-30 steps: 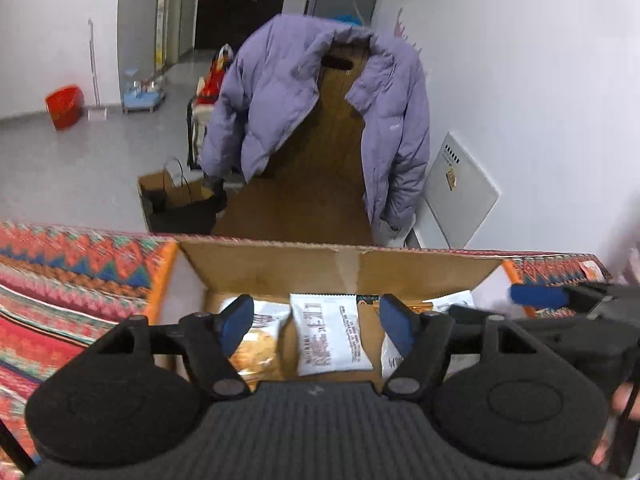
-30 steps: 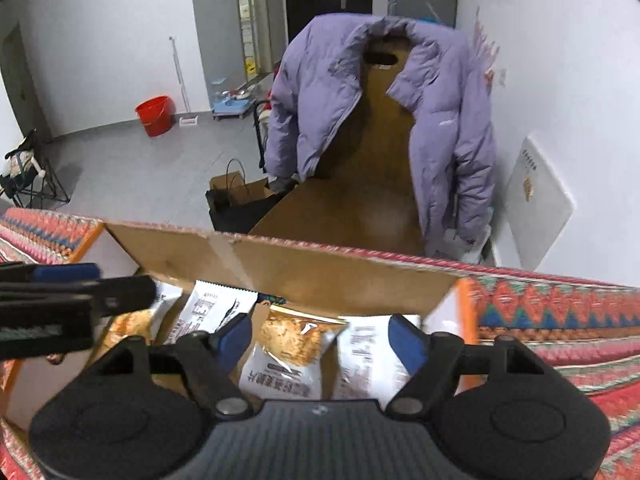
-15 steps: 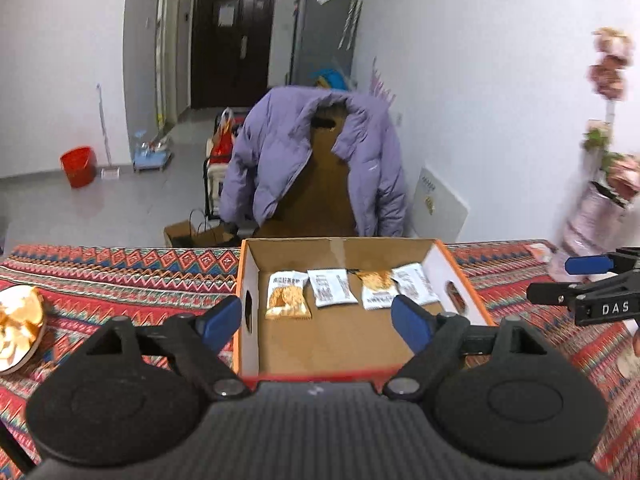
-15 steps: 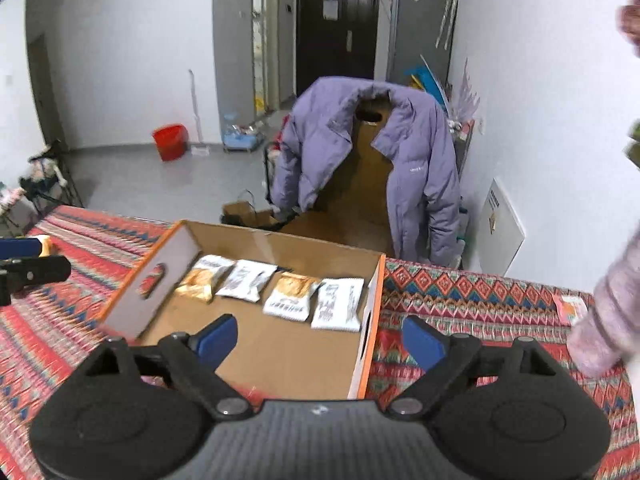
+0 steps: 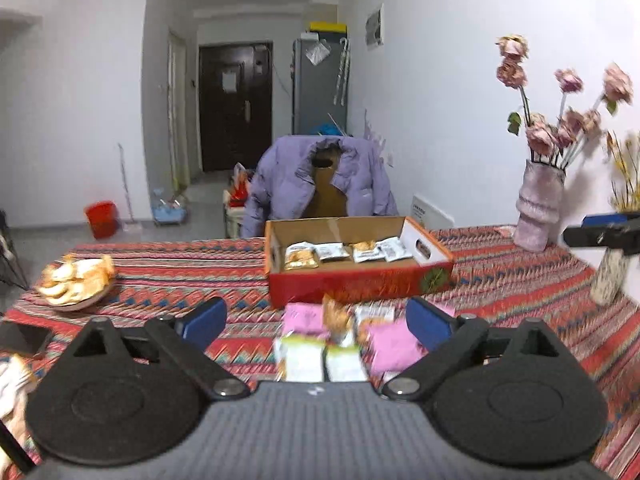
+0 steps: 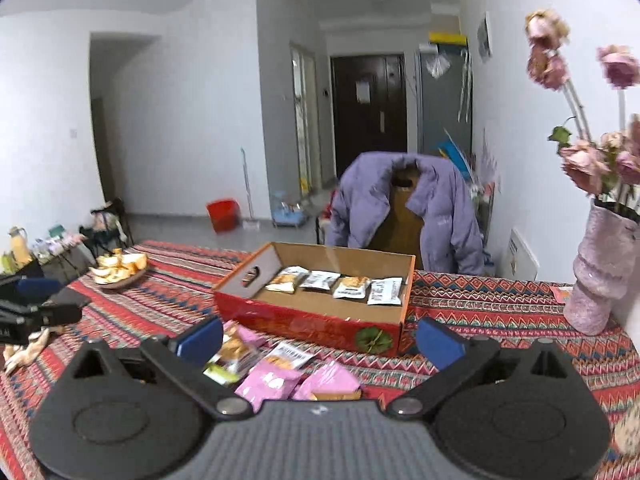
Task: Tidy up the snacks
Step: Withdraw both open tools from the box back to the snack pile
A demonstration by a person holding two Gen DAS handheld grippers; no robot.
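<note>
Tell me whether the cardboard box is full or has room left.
Room left: the cardboard box holds one row of four snack packets along its far wall; its near floor is bare.

Surface: I see a table under a red zigzag-patterned woven cloth (image 6: 480, 312) | centre: open red cardboard box (image 6: 304, 324) | just before it: loose pile of pink and white snack packets (image 6: 280, 372) | my left: round plate of orange peels (image 6: 120, 272) | right edge: pale pink textured vase (image 6: 600, 272)
</note>
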